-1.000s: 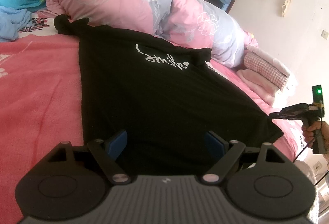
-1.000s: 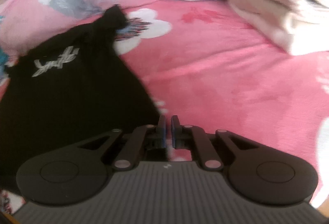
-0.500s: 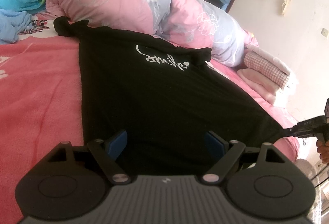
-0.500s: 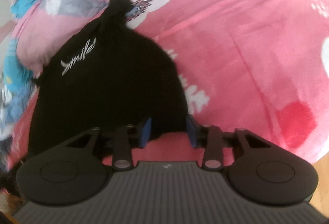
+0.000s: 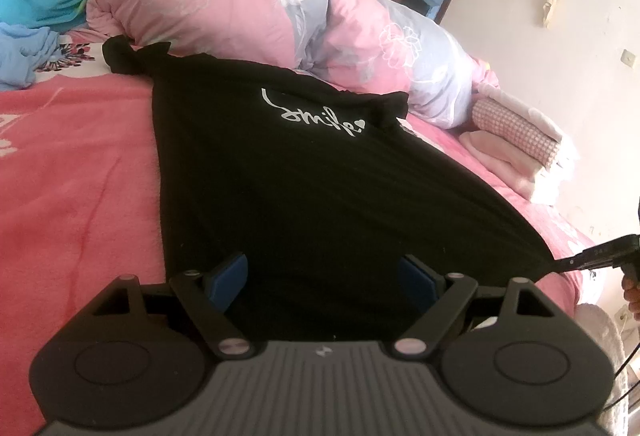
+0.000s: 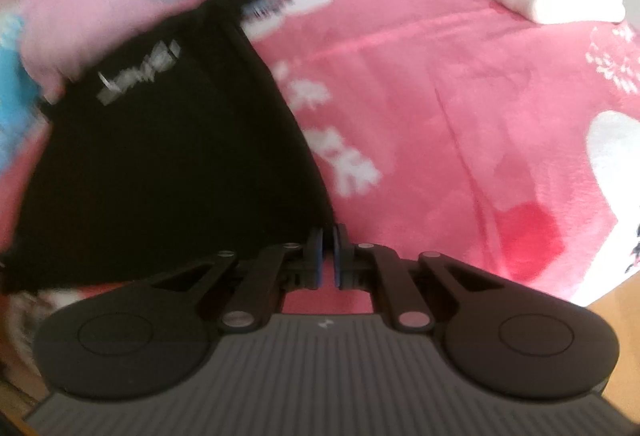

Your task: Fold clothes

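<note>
Black shirt (image 5: pixel 320 188) flat on pink bed (image 5: pixel 72 172) | left gripper (image 5: pixel 324 276) over shirt hem, jaws released | right gripper (image 6: pixel 327 256) clenched on shirt corner

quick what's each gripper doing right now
Left gripper: open, holding nothing, over the black shirt.
Right gripper: closed on the shirt's corner.
</note>
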